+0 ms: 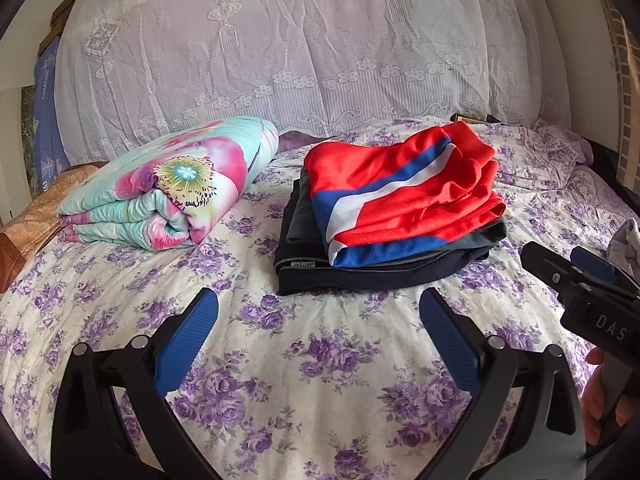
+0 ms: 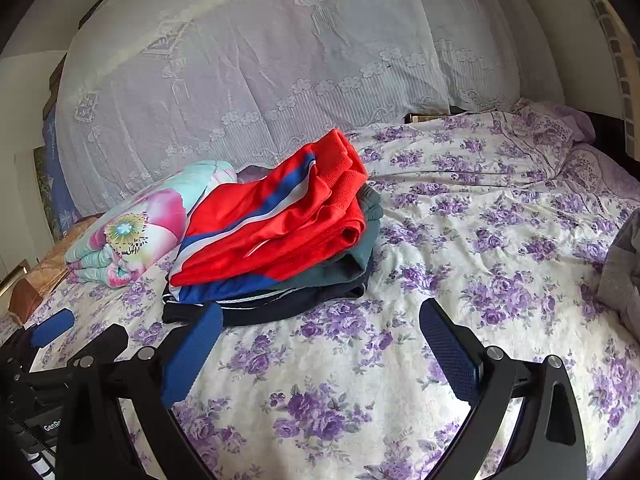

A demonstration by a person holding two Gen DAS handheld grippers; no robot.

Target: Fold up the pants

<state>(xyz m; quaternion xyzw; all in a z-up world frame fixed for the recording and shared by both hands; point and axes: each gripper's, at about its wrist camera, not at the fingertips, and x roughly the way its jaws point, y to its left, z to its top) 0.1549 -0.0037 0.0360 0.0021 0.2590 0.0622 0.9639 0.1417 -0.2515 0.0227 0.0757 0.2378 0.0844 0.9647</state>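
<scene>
Both claws hang spread and empty above a bed: the left claw (image 1: 318, 322), blue-padded on black arms, holds nothing between its wide-set fingers, and the right claw (image 2: 320, 334) is likewise parted over bare sheet. From the left wrist view the right claw juts in at the right edge, with part of a hand (image 1: 596, 392) gripping its handle below. Under both lies the bedsheet (image 1: 280, 360), white with purple roses. Just beyond the fingertips, toward the far side, sits a stack of folded clothes: red pants (image 1: 404, 196) with blue and white stripes on top, a grey-green garment (image 1: 298, 220) beneath them, and a dark navy garment (image 1: 360, 278) at the bottom, its near edge closest to the claws. Left of the stack, a little apart from it, rests a folded quilt (image 1: 172, 184) in turquoise and pink with a large flower print. A grey cloth (image 2: 620, 272) lies at the right edge of the bed. Behind everything, a white lace cover (image 1: 280, 40) drapes a tall mound along the far side.
</scene>
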